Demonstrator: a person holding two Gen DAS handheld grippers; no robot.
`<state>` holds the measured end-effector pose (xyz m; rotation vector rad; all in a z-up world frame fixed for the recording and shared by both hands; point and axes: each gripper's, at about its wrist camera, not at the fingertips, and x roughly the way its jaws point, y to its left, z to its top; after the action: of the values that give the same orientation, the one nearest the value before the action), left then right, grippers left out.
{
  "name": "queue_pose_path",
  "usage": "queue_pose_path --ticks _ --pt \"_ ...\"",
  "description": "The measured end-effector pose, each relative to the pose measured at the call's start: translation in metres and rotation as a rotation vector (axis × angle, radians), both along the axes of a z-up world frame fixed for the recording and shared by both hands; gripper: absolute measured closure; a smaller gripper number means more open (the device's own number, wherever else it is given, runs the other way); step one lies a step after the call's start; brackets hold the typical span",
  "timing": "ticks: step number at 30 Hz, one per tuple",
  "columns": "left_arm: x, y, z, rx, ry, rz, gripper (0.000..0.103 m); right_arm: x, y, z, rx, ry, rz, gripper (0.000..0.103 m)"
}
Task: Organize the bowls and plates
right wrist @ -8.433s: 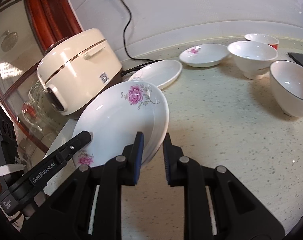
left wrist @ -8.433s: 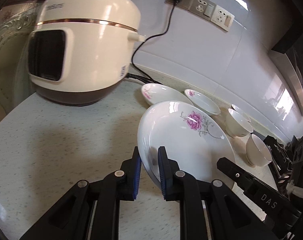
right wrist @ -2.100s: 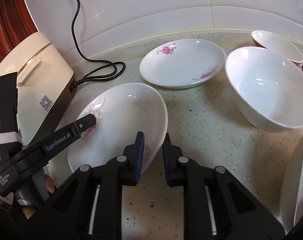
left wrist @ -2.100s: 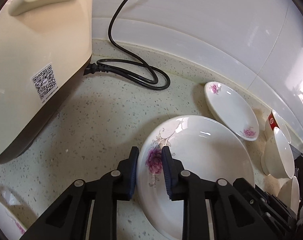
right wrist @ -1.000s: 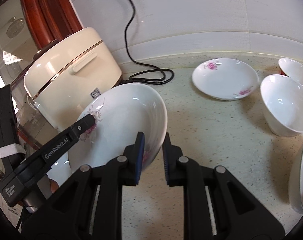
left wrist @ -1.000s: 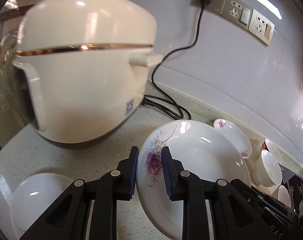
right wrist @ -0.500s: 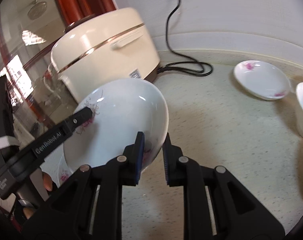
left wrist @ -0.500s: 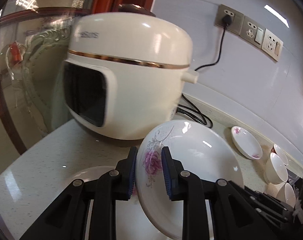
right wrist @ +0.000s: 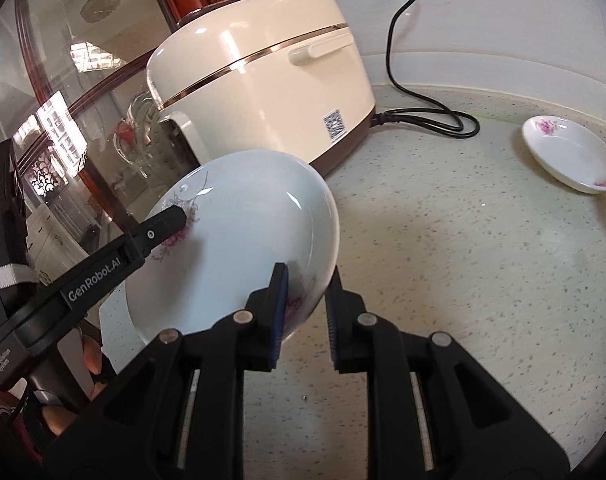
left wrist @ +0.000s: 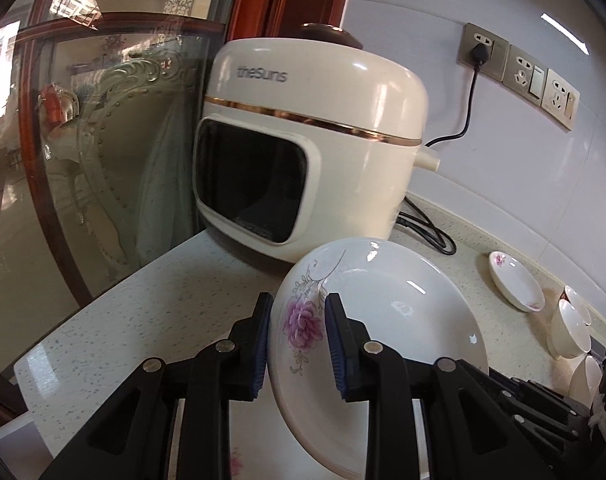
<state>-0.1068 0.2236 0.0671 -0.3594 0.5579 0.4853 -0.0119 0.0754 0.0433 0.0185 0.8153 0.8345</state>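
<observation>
The left gripper (left wrist: pixel 296 334), jaws easing apart, straddles the rim of a white round ceramic plate with a pink flower (left wrist: pixel 383 328); the right gripper (right wrist: pixel 305 304) clenches its opposite rim. Cream rice cooker (left wrist: pixel 311 140) at twelve o'clock.

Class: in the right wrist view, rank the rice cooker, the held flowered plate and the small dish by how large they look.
1. rice cooker
2. held flowered plate, though nearness to the camera enlarges it
3. small dish

Black plastic left gripper (left wrist: pixel 297 340) and right gripper (right wrist: pixel 305 312): blue-padded fingers (left wrist: pixel 263 340), silver pivot screws, white "GenRobot.AI" lettering, white strap.
</observation>
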Motion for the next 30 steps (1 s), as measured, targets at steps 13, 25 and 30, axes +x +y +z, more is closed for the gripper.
queue_pose_path --ticks 13,25,30 --pt "-0.022 0.027 -0.021 -0.016 0.046 0.054 0.074 -0.021 0.032 -0.017 -0.038 0.002 0.071 0.082" --pt "-0.027 0.041 -0.037 -0.045 0.084 0.065 0.074 -0.031 0.05 -0.022 -0.105 -0.034 0.121 0.081" --pt "-0.023 0.043 -0.036 -0.038 0.1 0.066 0.074 -0.035 0.054 -0.024 -0.129 -0.039 0.147 0.075"
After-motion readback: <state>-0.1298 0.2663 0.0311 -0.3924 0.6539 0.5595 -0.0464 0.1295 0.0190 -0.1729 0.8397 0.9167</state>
